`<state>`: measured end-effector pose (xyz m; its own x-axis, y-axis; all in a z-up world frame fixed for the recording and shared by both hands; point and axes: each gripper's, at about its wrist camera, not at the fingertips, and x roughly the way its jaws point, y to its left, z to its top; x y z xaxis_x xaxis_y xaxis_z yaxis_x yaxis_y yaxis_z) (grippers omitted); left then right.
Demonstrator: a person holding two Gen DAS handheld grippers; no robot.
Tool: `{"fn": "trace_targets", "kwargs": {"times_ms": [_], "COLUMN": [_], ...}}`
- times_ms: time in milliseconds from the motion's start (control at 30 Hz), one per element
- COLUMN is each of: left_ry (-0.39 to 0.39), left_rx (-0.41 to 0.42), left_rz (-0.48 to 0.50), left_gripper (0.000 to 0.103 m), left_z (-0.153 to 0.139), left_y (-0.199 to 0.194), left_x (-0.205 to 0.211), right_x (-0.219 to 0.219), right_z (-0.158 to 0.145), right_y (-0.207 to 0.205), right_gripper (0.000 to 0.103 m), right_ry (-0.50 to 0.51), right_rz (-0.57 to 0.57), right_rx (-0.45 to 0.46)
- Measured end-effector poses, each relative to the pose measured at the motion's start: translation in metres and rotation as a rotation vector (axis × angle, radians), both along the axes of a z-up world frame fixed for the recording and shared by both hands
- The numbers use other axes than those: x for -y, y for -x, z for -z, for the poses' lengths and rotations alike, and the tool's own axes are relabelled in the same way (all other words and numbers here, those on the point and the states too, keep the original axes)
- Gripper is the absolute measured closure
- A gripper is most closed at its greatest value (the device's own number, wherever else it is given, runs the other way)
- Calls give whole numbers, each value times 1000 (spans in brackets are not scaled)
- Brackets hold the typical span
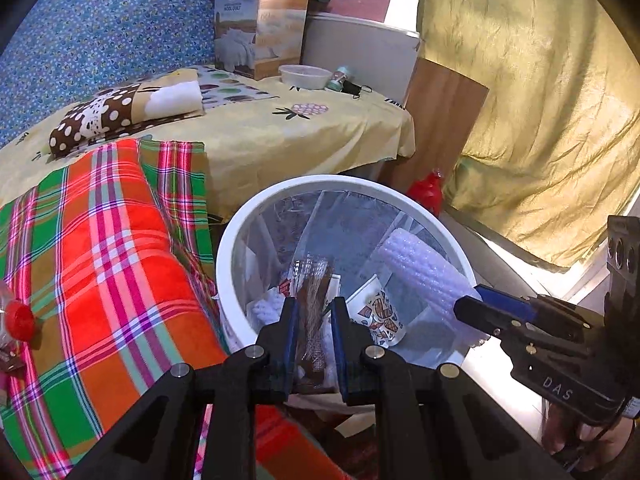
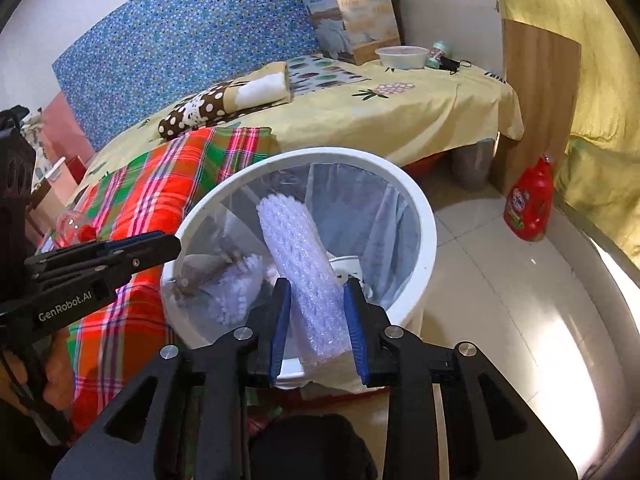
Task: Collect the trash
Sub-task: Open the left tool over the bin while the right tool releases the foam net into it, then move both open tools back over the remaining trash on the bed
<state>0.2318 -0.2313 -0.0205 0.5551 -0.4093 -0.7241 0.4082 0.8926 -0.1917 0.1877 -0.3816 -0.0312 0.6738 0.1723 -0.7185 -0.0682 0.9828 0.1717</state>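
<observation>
Both grippers hang over the white bin [image 2: 416,216] beside the bed's edge to drop trash: left gripper [image 1: 314,322], jaws slightly apart, straddles a clear wrapper [image 1: 314,300]; right gripper [image 2: 316,300], wider, brackets a bubble-wrap roll [image 2: 296,248].

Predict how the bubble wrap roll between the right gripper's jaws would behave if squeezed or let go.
The bubble wrap roll looks air-filled, so it is probably light and would squash rather than resist. Its rounded shape might roll on a flat floor. Its far end already leans inside the white bin, so if let go it would likely slide in.
</observation>
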Motion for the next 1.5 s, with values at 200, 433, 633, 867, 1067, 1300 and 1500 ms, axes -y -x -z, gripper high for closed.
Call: {"fn": "trace_targets", "kwargs": {"times_ms": [200,433,633,867,1067,1300,1500], "left_ry": [23,37,40,40,38,34,24], "left_rx": [-3,11,33,57,61,62,58], "left_rz": [-4,-21,-45,-102,-161,-247,-319], "left_gripper": [73,73,73,73,73,73,73], "left_z": [-1,-9,-18,-25,-27,-25,-21], "left_y": [0,9,27,53,71,93,105], "left_x": [-3,-14,-29,-60,-90,-130,-161], "right_x": [4,0,-15,-35,-59,-88,-109], "right_z": [-3,-12,-19,-24,-26,-29,-29], "right_y": [2,10,18,25,28,32,34], "right_gripper": [70,70,70,70,55,55,55], "right_ry": [-14,-34,-50,-78,-99,-93,-87], "right_rz": [5,2,-32,-90,-157,-244,-320], "right_rx": [13,43,69,91,104,110,110]}}
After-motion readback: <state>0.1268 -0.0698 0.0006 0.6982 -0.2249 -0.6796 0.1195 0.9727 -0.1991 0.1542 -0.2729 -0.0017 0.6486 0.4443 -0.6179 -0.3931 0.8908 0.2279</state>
